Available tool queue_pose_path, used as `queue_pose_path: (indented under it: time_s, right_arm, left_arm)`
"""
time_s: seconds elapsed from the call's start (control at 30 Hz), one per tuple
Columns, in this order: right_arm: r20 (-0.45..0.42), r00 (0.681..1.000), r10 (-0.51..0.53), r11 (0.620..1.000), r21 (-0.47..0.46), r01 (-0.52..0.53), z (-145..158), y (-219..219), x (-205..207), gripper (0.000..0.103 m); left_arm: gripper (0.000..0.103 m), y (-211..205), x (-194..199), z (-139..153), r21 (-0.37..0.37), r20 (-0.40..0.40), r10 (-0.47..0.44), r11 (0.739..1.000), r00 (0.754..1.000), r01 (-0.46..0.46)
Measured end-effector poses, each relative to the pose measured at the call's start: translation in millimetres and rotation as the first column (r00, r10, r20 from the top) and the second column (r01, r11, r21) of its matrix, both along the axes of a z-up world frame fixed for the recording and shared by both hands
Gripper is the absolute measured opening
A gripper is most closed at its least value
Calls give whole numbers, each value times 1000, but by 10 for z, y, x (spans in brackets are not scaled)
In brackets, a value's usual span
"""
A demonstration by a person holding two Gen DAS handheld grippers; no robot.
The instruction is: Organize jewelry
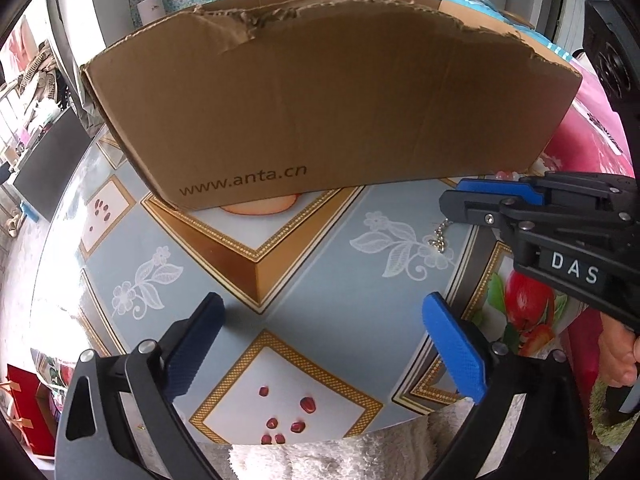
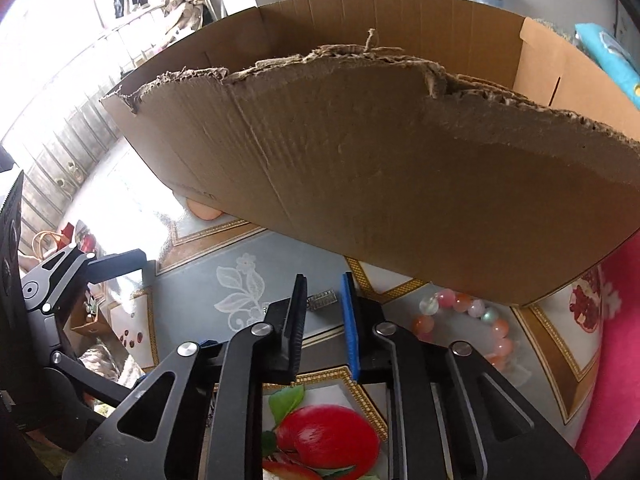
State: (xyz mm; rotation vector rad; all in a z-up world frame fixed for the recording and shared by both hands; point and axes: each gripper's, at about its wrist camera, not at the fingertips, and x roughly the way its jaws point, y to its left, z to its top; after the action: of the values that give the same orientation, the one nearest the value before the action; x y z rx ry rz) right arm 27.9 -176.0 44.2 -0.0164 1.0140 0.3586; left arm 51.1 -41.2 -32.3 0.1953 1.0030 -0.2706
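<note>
Scene: a bench (image 1: pixel 328 240) with a patterned cover is seen, and a torn cardboard box (image 1: pixel 320 100) stands on it across the upper half of both views.
Chain: a small silver chain (image 1: pixel 440 236) lies on the bench at right of centre in the left wrist view, just below the right gripper's tips; in the right wrist view a short silver piece (image 2: pixel 322 301), judged to be the same chain, is seen in the gap between the two fingers near their tips.
Bracelet: a bead bracelet (image 2: pixel 480 320) in pink, orange and white is seen at lower right of the right wrist view, just beside the box's lower edge and to the right of the fingers.
Right gripper (image 2: pixel 324 292): the fingers are drawn nearly together with a narrow gap left; whether the chain is already pinched cannot be told.
Left gripper (image 1: pixel 320 312): the fingers are spread wide over bare bench at the bottom of its own view, with nothing between them.
Key relation: the chain is judged to lie straight ahead of the right fingers, its length running roughly across the gap; the right hand is far nearer to it than the left.
Step in hand: a pickup of the chain is judged to be under way, with the box as its likely destination.
</note>
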Motion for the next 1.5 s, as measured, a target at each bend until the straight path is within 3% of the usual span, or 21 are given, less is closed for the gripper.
queue_pose_path:
  time_s: [1.13, 1.37, 1.5]
  right_arm:
    - [-93, 995, 35, 993, 116, -24, -78, -215, -402, 8]
    - [-79, 997, -25, 981, 189, 40, 46, -583, -507, 9]
    - [-56, 996, -65, 975, 207, 75, 119, -790, -580, 9]
  left_arm:
    - [97, 23, -64, 7, -4, 18, 15, 1000, 1000, -15]
    - [97, 79, -80, -17, -24, 60, -56, 998, 997, 58]
    - [95, 72, -115, 50, -115, 95, -136, 982, 986, 147]
